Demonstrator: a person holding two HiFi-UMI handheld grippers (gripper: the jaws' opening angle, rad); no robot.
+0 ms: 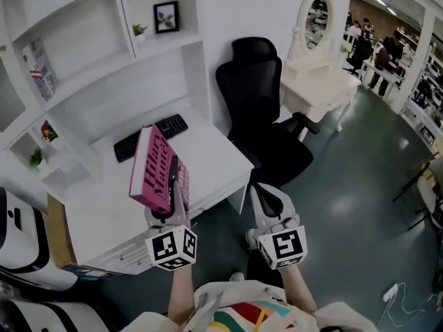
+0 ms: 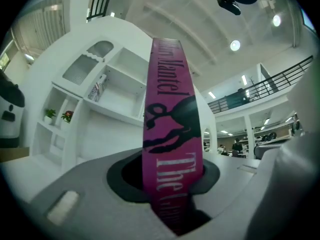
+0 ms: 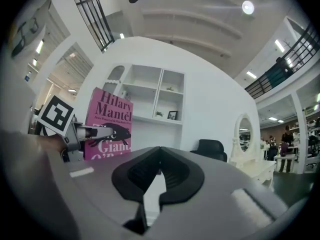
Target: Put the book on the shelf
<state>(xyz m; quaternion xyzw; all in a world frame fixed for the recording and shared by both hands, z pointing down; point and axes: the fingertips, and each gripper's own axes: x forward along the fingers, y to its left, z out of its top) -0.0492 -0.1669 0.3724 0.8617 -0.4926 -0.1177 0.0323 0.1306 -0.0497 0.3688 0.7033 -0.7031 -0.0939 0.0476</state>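
Observation:
A pink book point(image 1: 156, 170) with a black spine figure stands upright over the white desk point(image 1: 214, 159), held at its lower edge by my left gripper point(image 1: 169, 211). In the left gripper view the book's spine point(image 2: 172, 109) rises straight out between the jaws of that gripper point(image 2: 172, 186), which press on it. The white shelf unit point(image 1: 90, 43) stands behind the desk, with open compartments point(image 2: 120, 86). My right gripper point(image 1: 267, 199) hangs beside the left one, over the floor, shut and empty point(image 3: 160, 153). Its view shows the book's cover point(image 3: 107, 121) and the left gripper point(image 3: 75, 134).
A black keyboard point(image 1: 149, 137) lies on the desk beyond the book. The shelves hold a framed picture point(image 1: 166, 16), small plants point(image 1: 139, 30) and books point(image 1: 38, 68). A black office chair point(image 1: 259, 109) stands right of the desk, and a white vanity with an oval mirror point(image 1: 318, 61) further right.

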